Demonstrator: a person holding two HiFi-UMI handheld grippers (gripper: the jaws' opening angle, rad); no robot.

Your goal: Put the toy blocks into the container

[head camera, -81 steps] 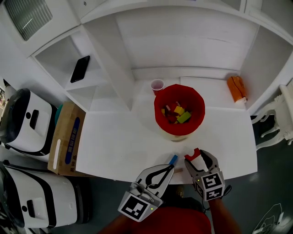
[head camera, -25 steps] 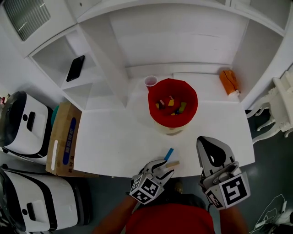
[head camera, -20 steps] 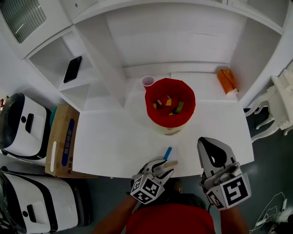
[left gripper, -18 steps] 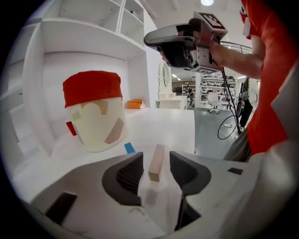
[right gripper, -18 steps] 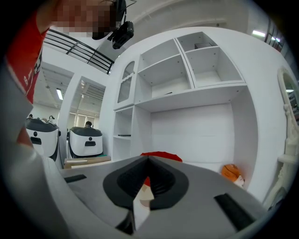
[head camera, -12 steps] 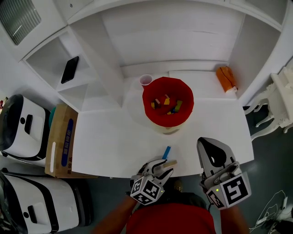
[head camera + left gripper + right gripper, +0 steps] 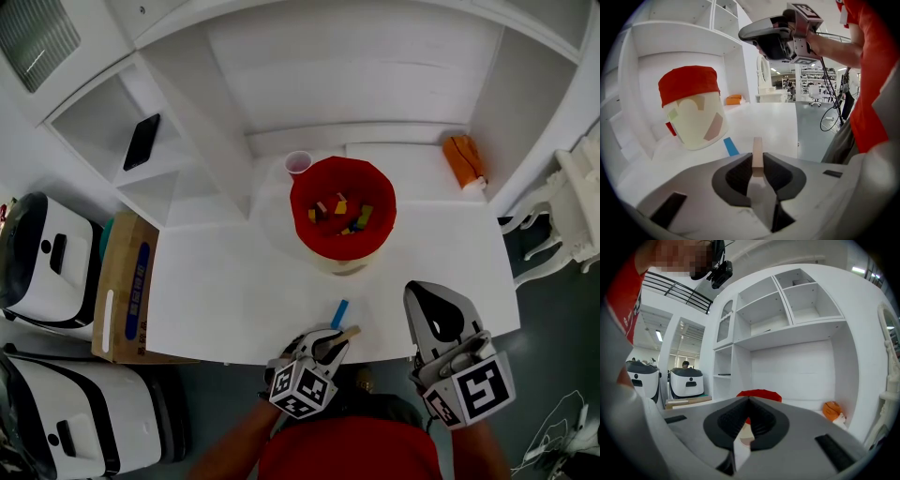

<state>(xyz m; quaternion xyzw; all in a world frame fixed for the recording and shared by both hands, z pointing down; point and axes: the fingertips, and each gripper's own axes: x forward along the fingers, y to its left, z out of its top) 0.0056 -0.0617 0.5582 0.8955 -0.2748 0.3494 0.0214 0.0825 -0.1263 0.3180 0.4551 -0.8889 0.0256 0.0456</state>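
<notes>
A bucket with a red rim [image 7: 342, 220] stands at the back of the white table [image 7: 234, 300] with several coloured blocks inside. At the table's front edge my left gripper [image 7: 330, 343] has a tan wooden block [image 7: 347, 333] between its jaws, which are closing on it. In the left gripper view the tan block [image 7: 757, 154] sits tight between the pads. A blue block [image 7: 339, 313] lies flat just beyond it, toward the bucket [image 7: 693, 112]. My right gripper [image 7: 433, 314] is raised at the lower right, shut and empty.
A pink cup [image 7: 298, 163] stands behind the bucket on the left. An orange object [image 7: 462, 157] lies at the back right. A phone [image 7: 142, 142] rests on the left shelf. A cardboard box [image 7: 127, 286] and white machines [image 7: 37, 253] stand left of the table.
My left gripper's jaws have come together on the tan block at the table's front edge. The right gripper has stayed raised and shut.
</notes>
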